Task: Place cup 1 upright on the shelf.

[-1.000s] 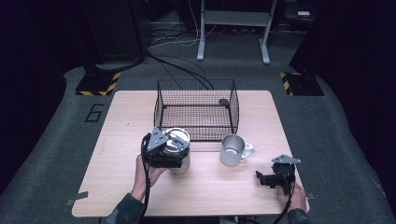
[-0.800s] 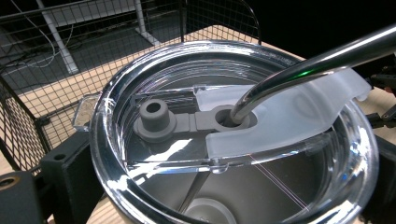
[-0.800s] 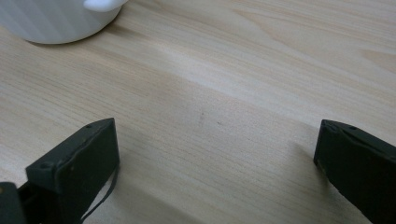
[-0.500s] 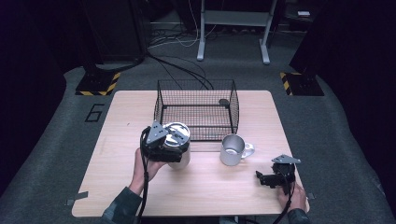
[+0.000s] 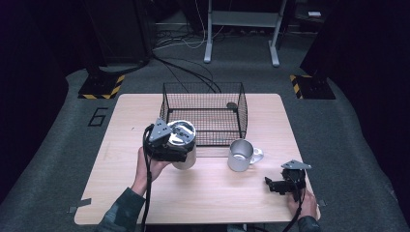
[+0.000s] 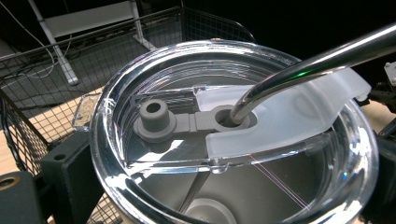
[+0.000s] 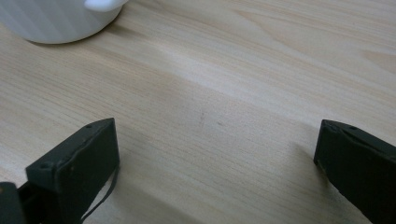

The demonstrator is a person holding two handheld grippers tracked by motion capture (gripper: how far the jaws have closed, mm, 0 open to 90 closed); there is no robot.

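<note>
From the high view, the left tongs [image 5: 170,145] hold a steel tumbler [image 5: 186,150] at the front left corner of the wire basket [image 5: 203,113], and it looks lifted off the desk [image 5: 212,193]. My guess is it's headed into the basket. A metal mug [image 5: 240,155] stands to the right, and the right tongs [image 5: 283,183] rest near the front right edge.

In the left gripper view, the tumbler's clear lid [image 6: 233,135] and metal straw [image 6: 308,65] sit right up close, black jaws on either side, so they're clamped on it. Next move probably calls for clearing the basket wall before lowering.

In the right gripper view, the jaws are spread wide over bare wood, holding nothing, with the mug's base [image 7: 60,18] just ahead.
</note>
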